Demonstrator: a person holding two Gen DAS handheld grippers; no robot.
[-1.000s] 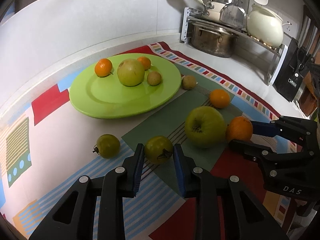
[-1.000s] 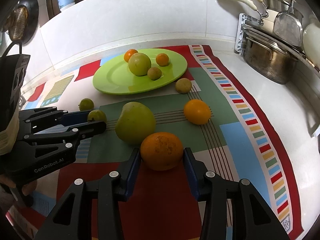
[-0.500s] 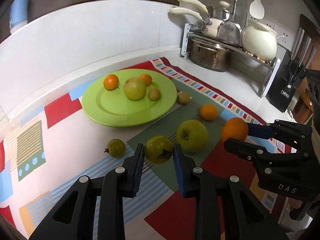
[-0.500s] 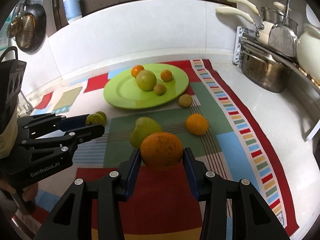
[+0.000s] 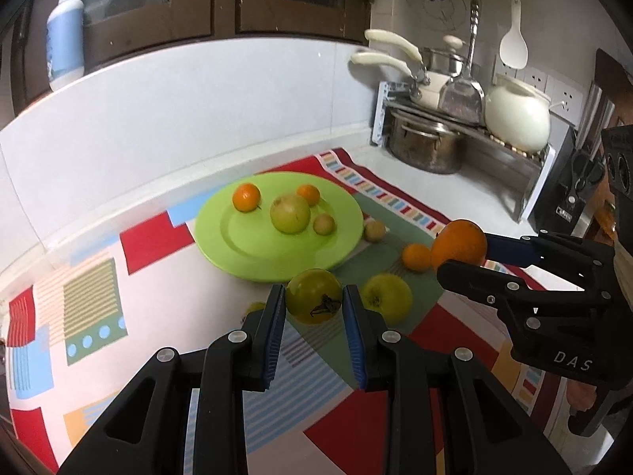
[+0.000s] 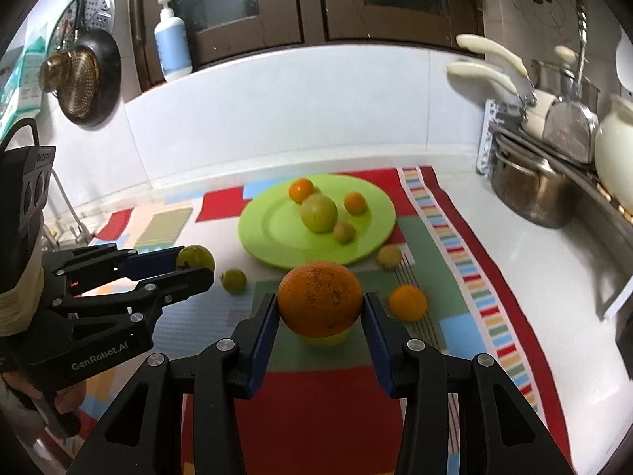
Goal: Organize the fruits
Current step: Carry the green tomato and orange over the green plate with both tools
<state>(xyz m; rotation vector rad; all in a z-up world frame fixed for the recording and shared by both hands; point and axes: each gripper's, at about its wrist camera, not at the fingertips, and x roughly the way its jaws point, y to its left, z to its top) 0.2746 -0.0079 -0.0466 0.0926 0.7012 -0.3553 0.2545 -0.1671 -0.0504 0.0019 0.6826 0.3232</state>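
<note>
On the left gripper (image 6: pixel 196 267), white lettering reads "GenRobot.AI".

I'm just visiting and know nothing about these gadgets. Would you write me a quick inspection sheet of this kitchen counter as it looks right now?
Surface: white counter under a colourful patchwork mat.
Job's things: round lime-green plate holding four fruits; big green apple, small orange, small green tomato and tan fruit lie on the mat.
Clutter: nothing seen.
Grippers: left gripper shut on a green tomato; right gripper shut on a large orange; both raised off the mat.
Cables: nothing seen.
Surroundings: steel pot beneath a rack, cream kettle, blue soap bottle, hanging strainer.
</note>
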